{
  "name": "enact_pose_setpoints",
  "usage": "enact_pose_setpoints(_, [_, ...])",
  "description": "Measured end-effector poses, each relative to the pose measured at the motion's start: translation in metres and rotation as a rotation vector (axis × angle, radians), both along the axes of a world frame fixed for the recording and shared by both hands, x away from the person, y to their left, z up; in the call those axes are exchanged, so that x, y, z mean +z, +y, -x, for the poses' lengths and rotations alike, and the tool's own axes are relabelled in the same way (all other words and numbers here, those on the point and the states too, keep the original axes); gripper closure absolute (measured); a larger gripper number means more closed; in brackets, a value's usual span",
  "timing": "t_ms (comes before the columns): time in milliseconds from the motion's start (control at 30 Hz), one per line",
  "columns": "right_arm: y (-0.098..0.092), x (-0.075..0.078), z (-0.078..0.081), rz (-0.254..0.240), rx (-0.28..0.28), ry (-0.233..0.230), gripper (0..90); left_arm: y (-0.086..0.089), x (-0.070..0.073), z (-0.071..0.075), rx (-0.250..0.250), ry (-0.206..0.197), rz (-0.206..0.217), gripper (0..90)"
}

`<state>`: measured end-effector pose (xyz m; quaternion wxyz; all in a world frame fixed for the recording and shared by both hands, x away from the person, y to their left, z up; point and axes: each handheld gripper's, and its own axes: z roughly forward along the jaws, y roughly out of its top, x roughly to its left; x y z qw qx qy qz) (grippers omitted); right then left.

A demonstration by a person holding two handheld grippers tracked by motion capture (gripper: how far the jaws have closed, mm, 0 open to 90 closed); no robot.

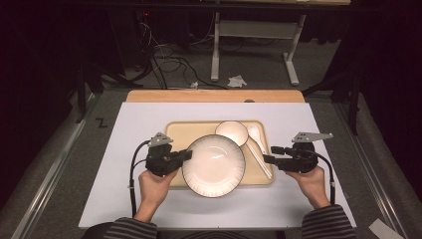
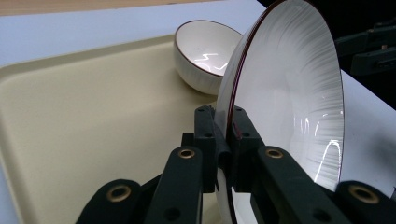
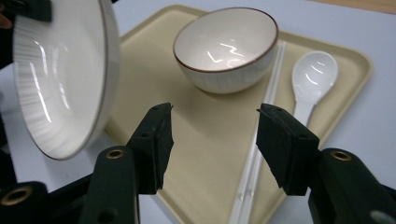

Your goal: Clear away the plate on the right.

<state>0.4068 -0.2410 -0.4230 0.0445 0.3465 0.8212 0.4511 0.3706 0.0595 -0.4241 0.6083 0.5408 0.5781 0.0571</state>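
**Plate pinched by left gripper, right gripper spread beside tray**

The left gripper [image 1: 185, 155] pinches the rim of the plate [image 1: 214, 165] at the plate's 9 o'clock edge; its pads are pressed together on the rim. In the high view the plate sits over the near half of the tray [image 1: 175, 130], overhanging the tray's 6 o'clock edge.

The right gripper [image 1: 269, 155] is at the plate's 3 o'clock, apart from it, jaws spread with nothing between them.

The left gripper view shows the rim [image 2: 229, 116] clamped between the two pads with the plate tilted, its far side lifted off the tray [image 2: 93, 107]; the high view does not show that tilt. The right gripper view shows the chopsticks [image 3: 261, 140] lying on the tray at the 3 o'clock side of the bowl [image 3: 226, 46], and the spoon [image 3: 312, 74] beyond them.

Plate: white, round, shallow, fine radial ribbing, thin dark rim line, glossy.
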Motion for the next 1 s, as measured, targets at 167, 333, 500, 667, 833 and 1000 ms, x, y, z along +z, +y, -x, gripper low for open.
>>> enact_pose_setpoints(167, [-0.004, 0.002, 0.003, -0.022, 0.0, -0.023, 46.4, 0.019, 0.004, 0.004, 0.035, -0.02, 0.0, 84.6])
enact_pose_setpoints(333, [-0.009, 0.001, 0.002, -0.028, -0.015, -0.022, 44.0, 0.039, 0.006, 0.007, 0.075, -0.02, 0.03, 84.5])
enact_pose_setpoints(500, [-0.015, -0.006, 0.002, 0.016, -0.058, -0.022, 43.3, 0.058, 0.006, 0.007, 0.1, -0.011, 0.047, 84.5])
enact_pose_setpoints(667, [-0.025, -0.013, 0.003, 0.046, -0.128, -0.017, 42.4, 0.072, 0.005, 0.007, 0.111, -0.001, 0.074, 84.5])
enact_pose_setpoints(833, [-0.038, -0.019, 0.001, 0.068, -0.191, -0.014, 42.4, 0.084, 0.003, 0.004, 0.124, 0.009, 0.112, 84.3])
enact_pose_setpoints(1000, [-0.048, -0.025, 0.0, 0.116, -0.251, -0.019, 41.3, 0.09, 0.002, 0.001, 0.141, 0.017, 0.123, 84.2])
